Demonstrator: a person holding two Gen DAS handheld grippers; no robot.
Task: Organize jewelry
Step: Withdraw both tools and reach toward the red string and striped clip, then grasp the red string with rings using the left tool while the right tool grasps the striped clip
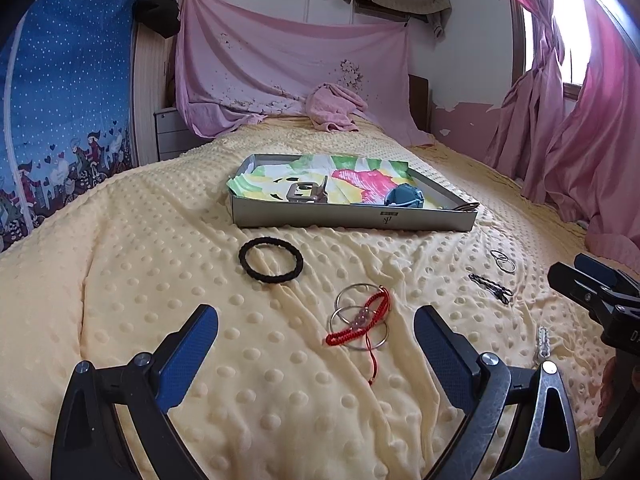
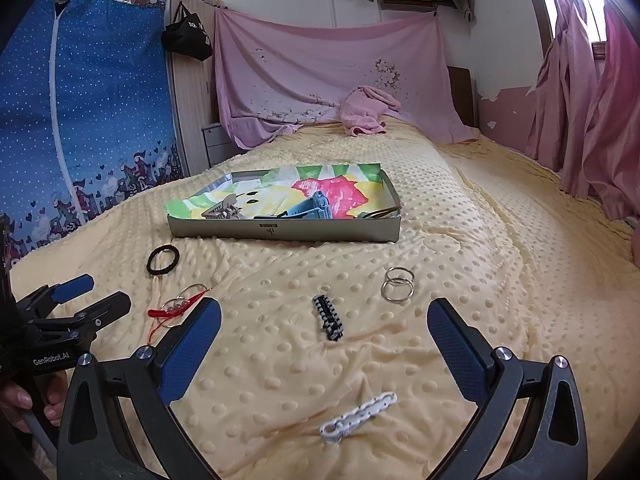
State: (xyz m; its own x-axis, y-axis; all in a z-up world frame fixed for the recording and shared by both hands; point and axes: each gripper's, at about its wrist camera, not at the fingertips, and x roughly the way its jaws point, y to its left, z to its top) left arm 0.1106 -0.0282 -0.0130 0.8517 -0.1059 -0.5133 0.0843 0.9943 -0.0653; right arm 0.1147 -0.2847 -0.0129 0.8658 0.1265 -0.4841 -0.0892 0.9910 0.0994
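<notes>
Both tongs hover spread wide over the yellow dotted blanket (image 1: 160,280), pinching nothing.

From the left wrist camera, the left gripper (image 1: 316,330) stands with its blue pads far apart. Just ahead of it and between its fingers lies a red cord bracelet (image 1: 362,320) draped across two silver bangles (image 1: 358,318), touching them. Farther ahead, toward the left finger's side, a black hair tie (image 1: 271,261) lies flat on the blanket. Beyond that sits a shallow grey tray (image 1: 352,216), lined with bright printed paper, holding a metal clip (image 1: 306,193) and a teal item (image 1: 404,196) that is too small to identify. Off to the right of the right finger lie a black-and-white braided bracelet (image 1: 490,289), a pair of small silver rings (image 1: 503,260) and a white piece (image 1: 542,342). The right gripper (image 1: 592,284) enters at the right edge.

From the right wrist camera, the right gripper (image 2: 324,338) also has its fingers wide apart. Close in, between them, lies a white beaded bracelet (image 2: 358,418). Ahead of it, still between the fingers, sits the braided bracelet (image 2: 329,318), with the silver rings (image 2: 397,284) farther on toward the right finger. The red cord and bangles (image 2: 180,304) lie just outside the left finger, the hair tie (image 2: 162,260) beyond them, the tray (image 2: 284,232) well ahead. The left gripper (image 2: 92,292) shows at the left edge, a hand (image 2: 24,404) below it.
</notes>
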